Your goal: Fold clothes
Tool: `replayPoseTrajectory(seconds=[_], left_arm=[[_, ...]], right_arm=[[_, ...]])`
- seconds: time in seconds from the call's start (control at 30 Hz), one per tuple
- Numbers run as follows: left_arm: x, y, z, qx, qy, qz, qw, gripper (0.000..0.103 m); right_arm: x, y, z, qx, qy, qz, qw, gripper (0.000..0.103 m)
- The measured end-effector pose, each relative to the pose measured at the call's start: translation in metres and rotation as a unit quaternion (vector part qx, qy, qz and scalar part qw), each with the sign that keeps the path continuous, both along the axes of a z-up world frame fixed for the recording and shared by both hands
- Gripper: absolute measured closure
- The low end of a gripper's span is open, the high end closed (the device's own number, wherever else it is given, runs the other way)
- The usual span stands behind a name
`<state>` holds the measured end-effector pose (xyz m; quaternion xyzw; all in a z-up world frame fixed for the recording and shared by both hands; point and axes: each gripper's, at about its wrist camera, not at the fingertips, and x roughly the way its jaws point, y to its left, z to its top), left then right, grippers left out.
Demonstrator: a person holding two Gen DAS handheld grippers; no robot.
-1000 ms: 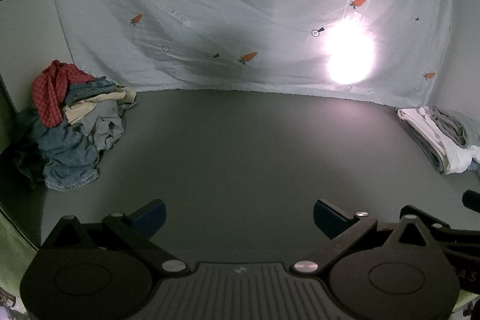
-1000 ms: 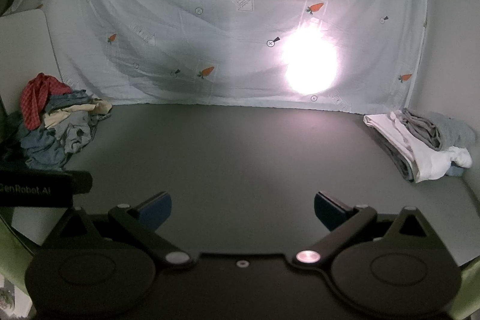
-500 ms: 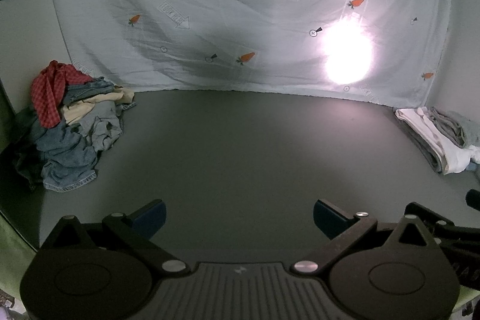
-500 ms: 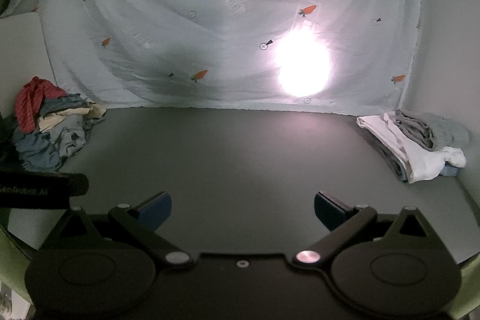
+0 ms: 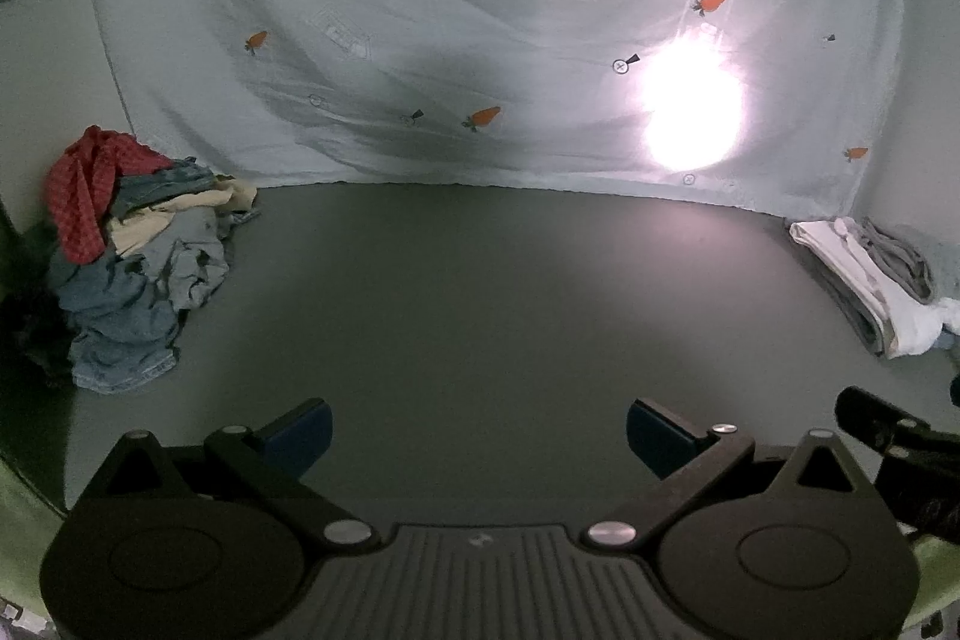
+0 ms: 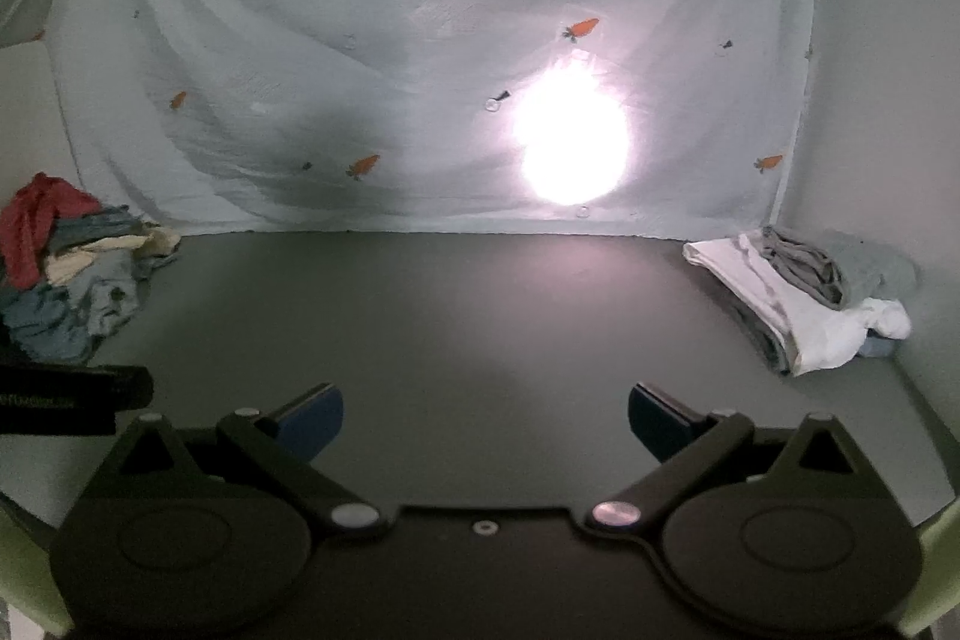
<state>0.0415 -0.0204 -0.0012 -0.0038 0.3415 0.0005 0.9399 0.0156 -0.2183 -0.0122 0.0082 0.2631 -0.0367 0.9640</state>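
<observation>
Matte grey tabletop [image 5: 480,292], rumpled clothes heap [image 5: 132,256].

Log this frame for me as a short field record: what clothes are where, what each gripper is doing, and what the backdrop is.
unfolded pile: heap of crumpled clothes at the table's left edge, red checked garment on top, denim at the bottom
folded stack: white and grey items at the right edge
table: dark grey surface, bare between the two piles
left gripper: open, holding nothing
right gripper: open, holding nothing
backdrop: pale sheet with carrot print, bright lamp glare on it
</observation>
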Motion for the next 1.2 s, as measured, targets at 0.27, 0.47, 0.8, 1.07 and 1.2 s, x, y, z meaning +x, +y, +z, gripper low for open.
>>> replayPoseTrajectory(seconds=[0.27, 0.47, 0.8, 1.07, 1.2], left_arm=[[0.064, -0.009, -0.005, -0.009, 0.028, 0.030, 0.9991, 0.000], [0.120, 0.006, -0.008, -0.072, 0.059, 0.073, 0.9930, 0.000], [0.170, 0.098, -0.034, -0.198, 0.109, 0.177, 0.9580, 0.000], [0.211, 0.233, -0.050, -0.233, 0.083, 0.234, 0.9401, 0.002], [0.239, 0.325, -0.051, -0.232, 0.042, 0.280, 0.9305, 0.008]], right_arm=[[0.060, -0.040, -0.012, 0.042, -0.012, -0.041, 0.998, 0.000], [0.124, -0.078, -0.026, 0.144, -0.006, -0.045, 0.988, 0.000], [0.211, -0.060, -0.078, 0.226, 0.104, -0.006, 0.968, 0.000], [0.294, 0.029, -0.097, 0.301, 0.157, 0.003, 0.941, 0.000], [0.341, 0.092, -0.101, 0.314, 0.167, 0.002, 0.935, 0.000]])
